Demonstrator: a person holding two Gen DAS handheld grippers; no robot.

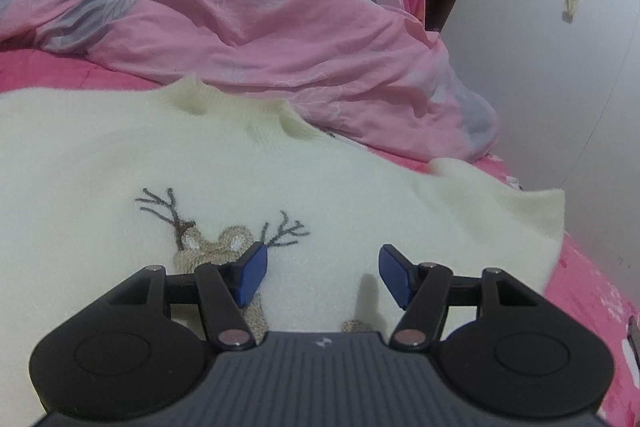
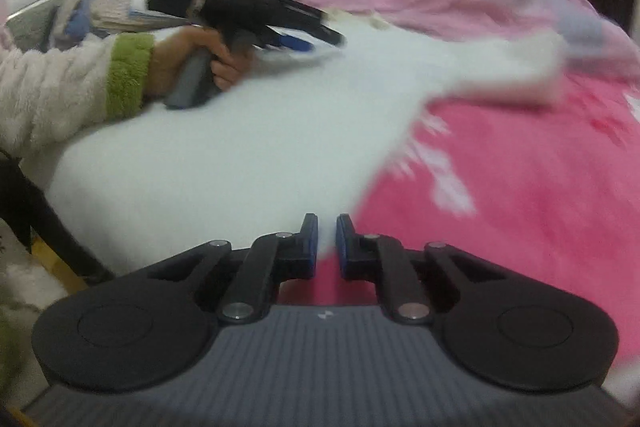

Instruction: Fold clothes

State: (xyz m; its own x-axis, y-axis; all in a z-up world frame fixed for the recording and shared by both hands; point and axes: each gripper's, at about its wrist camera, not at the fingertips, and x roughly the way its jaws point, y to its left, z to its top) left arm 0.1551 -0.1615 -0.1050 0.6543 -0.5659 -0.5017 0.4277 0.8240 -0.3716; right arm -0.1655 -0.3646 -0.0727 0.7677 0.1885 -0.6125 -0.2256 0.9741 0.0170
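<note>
A cream knitted sweater with an embroidered reindeer lies front up on the bed, its collar at the far side. My left gripper hovers open just above the chest, nothing between its blue pads. In the blurred right wrist view the sweater narrows down to my right gripper, whose fingers are nearly together on its white edge. A hand in a fluffy sleeve with a green cuff holds the left gripper over the sweater's far part.
A crumpled pink and grey duvet is piled behind the sweater. The pink patterned bedsheet stretches to the right. A white wall bounds the bed's right side. Folded items sit by the headboard.
</note>
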